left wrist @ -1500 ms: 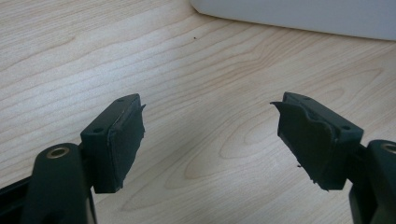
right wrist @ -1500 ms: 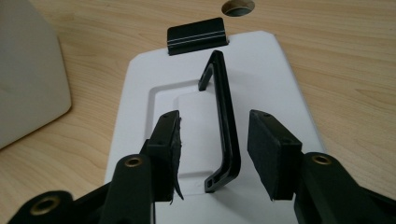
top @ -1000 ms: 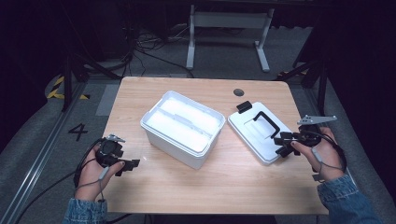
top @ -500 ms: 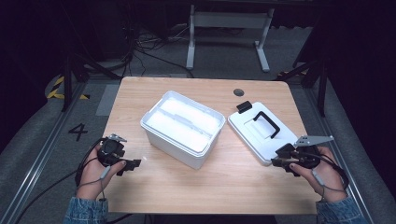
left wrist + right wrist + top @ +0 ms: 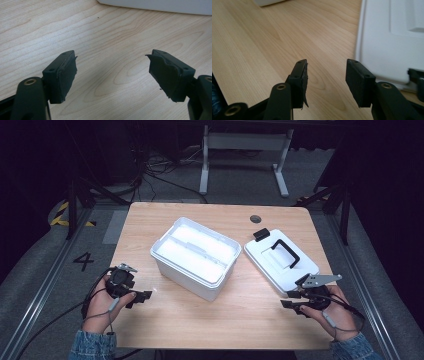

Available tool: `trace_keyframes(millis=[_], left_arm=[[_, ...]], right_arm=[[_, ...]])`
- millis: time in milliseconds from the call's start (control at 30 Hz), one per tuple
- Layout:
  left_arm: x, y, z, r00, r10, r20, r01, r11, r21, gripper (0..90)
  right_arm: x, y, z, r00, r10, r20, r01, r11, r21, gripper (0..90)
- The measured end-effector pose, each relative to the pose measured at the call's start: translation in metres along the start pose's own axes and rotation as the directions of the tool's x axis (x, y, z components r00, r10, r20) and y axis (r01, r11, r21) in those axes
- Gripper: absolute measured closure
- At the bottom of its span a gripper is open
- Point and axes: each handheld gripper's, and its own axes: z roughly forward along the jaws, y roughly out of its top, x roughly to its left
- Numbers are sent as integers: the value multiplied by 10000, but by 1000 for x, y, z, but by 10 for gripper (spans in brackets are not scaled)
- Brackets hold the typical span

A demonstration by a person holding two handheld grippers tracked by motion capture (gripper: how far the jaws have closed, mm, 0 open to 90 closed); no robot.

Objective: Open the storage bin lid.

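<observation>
**Table stock: box, lid and your two grippers**

1. Table [image 5: 200, 320]: pale wood, rounded corners. It carries everything listed below.

2. Box [image 5: 194, 256]: white, open-topped, with a divider running along its inside. It stands near the middle of the table and serves as the landmark for the rest. Its lower wall [image 5: 160, 5] also shows along the top edge of your left gripper view.

3. Lid [image 5: 280, 260]: white, with a black handle [image 5: 286, 253] on top and a black clip [image 5: 261, 234] at its far corner. It lies flat on the table just to the right of the box, apart from it. Nothing grips it. Its near edge [image 5: 387, 50] shows beside the jaws in your right gripper view.

4. Right gripper [image 5: 291, 300]: in your right hand, to the right of the box and nearer you, just off the near corner of the lid. Its jaws are released and have just been opening; between them [image 5: 325, 82] there is bare wood.

5. Left gripper [image 5: 142, 296]: in your left hand, to the left of the box and nearer you. Its jaws are spread wide [image 5: 111, 75] over bare wood, grasping nothing.
</observation>
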Motion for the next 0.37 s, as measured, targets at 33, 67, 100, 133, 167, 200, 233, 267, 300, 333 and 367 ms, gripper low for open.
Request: trace_keyframes(millis=[33, 67, 100, 133, 167, 200, 233, 267, 300, 333, 367], left_arm=[[0, 0, 0, 10000, 32, 5, -32, 10000, 15, 227], [-1, 0, 1, 10000, 16, 51, -17, 10000, 97, 226], [0, 0, 1, 10000, 79, 41, -79, 9999, 109, 226], [-1, 0, 1, 10000, 73, 33, -73, 9999, 113, 225], [-1, 0, 1, 10000, 73, 46, -74, 9999, 129, 225], [-1, 0, 1, 10000, 73, 46, -74, 9999, 129, 225], [-1, 0, 2, 10000, 79, 56, -79, 9999, 133, 225], [-1, 0, 2, 9999, 89, 71, -90, 9998, 153, 225], [-1, 0, 2, 9999, 93, 79, -94, 9998, 157, 224], [-1, 0, 2, 9999, 96, 80, -97, 9998, 157, 224], [-1, 0, 2, 9999, 96, 80, -97, 9998, 157, 224]], right_arm=[[1, 0, 2, 9999, -88, -68, 88, 10000, 28, 525], [2, 0, 4, 9997, -199, -153, 200, 9998, 33, 522], [4, 0, 6, 9993, -283, -235, 286, 9995, 100, 515], [5, -1, 8, 9988, -365, -332, 372, 9991, 190, 509], [6, -1, 11, 9981, -461, -413, 473, 9985, 277, 507], [6, -1, 11, 9981, -461, -413, 473, 9985, 277, 507], [6, -1, 12, 9974, -559, -451, 576, 9977, 360, 502], [7, -2, 16, 9957, -714, -589, 742, 9961, 469, 484], [8, -3, 18, 9942, -837, -668, 874, 9947, 536, 480], [8, -3, 19, 9936, -880, -711, 922, 9940, 587, 481], [9, -3, 20, 9934, -850, -765, 900, 9939, 638, 480]])
